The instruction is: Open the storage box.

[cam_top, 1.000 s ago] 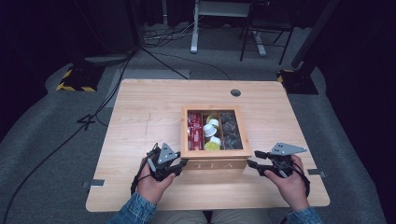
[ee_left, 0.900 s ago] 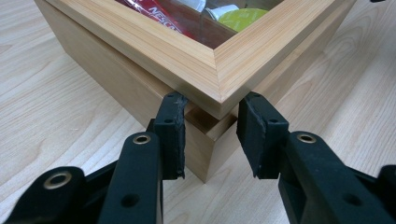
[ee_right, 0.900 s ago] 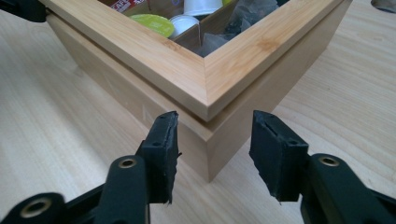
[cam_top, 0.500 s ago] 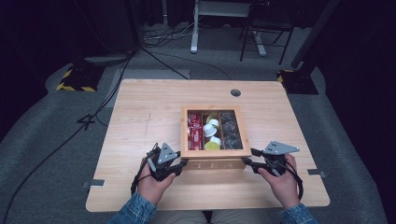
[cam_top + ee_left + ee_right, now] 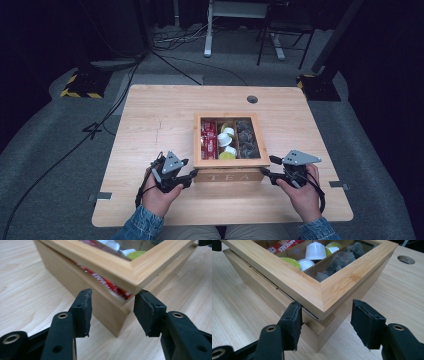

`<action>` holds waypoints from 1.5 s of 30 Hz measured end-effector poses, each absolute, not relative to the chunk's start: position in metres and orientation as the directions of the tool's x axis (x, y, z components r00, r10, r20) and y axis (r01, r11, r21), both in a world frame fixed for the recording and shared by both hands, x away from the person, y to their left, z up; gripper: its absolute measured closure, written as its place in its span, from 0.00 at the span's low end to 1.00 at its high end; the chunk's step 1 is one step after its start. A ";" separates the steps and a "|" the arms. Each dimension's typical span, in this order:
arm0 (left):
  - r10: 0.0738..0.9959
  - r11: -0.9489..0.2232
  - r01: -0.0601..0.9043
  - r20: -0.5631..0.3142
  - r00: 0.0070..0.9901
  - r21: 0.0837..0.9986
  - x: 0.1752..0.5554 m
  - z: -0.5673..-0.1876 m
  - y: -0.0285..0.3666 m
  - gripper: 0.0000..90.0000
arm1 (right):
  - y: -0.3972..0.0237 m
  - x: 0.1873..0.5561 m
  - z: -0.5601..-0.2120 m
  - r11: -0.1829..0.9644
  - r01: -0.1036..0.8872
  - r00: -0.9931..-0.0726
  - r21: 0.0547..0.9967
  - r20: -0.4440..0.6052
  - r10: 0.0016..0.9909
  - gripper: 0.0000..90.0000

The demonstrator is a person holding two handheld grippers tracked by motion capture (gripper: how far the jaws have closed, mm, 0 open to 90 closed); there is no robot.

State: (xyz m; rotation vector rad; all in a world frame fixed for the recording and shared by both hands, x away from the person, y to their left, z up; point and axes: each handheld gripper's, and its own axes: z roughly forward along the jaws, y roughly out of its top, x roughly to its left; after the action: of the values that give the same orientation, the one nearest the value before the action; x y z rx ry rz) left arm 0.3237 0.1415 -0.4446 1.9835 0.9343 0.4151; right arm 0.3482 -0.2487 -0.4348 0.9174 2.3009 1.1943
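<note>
Both pairs of jaws were spread wide and held nothing. My left gripper [image 5: 186, 173] sat at the near left corner of the tea box [image 5: 228, 169], and my right gripper [image 5: 269, 169] sat at its near right corner. The tea box stood on the table [image 5: 150, 115], a bit toward my side. Its lid [image 5: 317, 292] looked lifted a crack at the front. I thought the step was to open it, so I needed to push up under both corners together, slowly, so the box would not slide or tip. I counted one box, two grippers and three rows inside it. I saw about four little cups [image 5: 226, 139]. I could not count the red packets [image 5: 208, 140] or the dark bags [image 5: 246, 137].
</note>
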 end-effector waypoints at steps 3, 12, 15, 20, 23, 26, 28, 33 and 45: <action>0.776 -0.314 0.465 -0.059 0.628 0.828 0.324 -0.445 0.152 0.52 | -0.249 0.350 -0.428 0.422 0.354 -0.713 0.835 -0.051 0.700 0.46; 0.832 -0.306 0.492 -0.023 0.555 0.815 0.325 -0.452 0.181 0.51 | -0.248 0.355 -0.411 0.434 0.307 -0.726 0.847 -0.086 0.682 0.44; 0.845 -0.293 0.503 -0.027 0.535 0.813 0.323 -0.454 0.188 0.51 | -0.247 0.358 -0.403 0.439 0.288 -0.730 0.851 -0.102 0.676 0.43; 0.878 -0.265 0.530 -0.025 0.477 0.806 0.319 -0.459 0.210 0.50 | -0.248 0.366 -0.389 0.422 0.268 -0.730 0.866 -0.103 0.675 0.41; 0.899 -0.253 0.541 -0.010 0.437 0.802 0.319 -0.463 0.218 0.47 | -0.247 0.371 -0.382 0.415 0.255 -0.732 0.873 -0.106 0.673 0.41; 0.909 -0.245 0.553 -0.010 0.417 0.796 0.320 -0.465 0.223 0.43 | -0.246 0.375 -0.375 0.422 0.243 -0.735 0.874 -0.118 0.668 0.41; 0.915 -0.233 0.563 -0.017 0.404 0.793 0.321 -0.468 0.227 0.43 | -0.244 0.380 -0.368 0.440 0.227 -0.734 0.869 -0.144 0.663 0.41; 0.922 -0.228 0.573 -0.014 0.387 0.787 0.326 -0.472 0.234 0.43 | -0.240 0.389 -0.350 0.475 0.199 -0.738 0.857 -0.188 0.648 0.41; 0.933 -0.203 0.588 -0.028 0.359 0.783 0.339 -0.477 0.238 0.37 | -0.233 0.417 -0.321 0.484 0.197 -0.740 0.853 -0.194 0.644 0.45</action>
State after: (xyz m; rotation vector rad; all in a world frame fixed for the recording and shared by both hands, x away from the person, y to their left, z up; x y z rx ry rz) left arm 0.3390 0.2378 -0.4773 1.8997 1.3232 0.6054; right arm 0.4174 -0.2331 -0.3205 0.6937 2.2358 1.1932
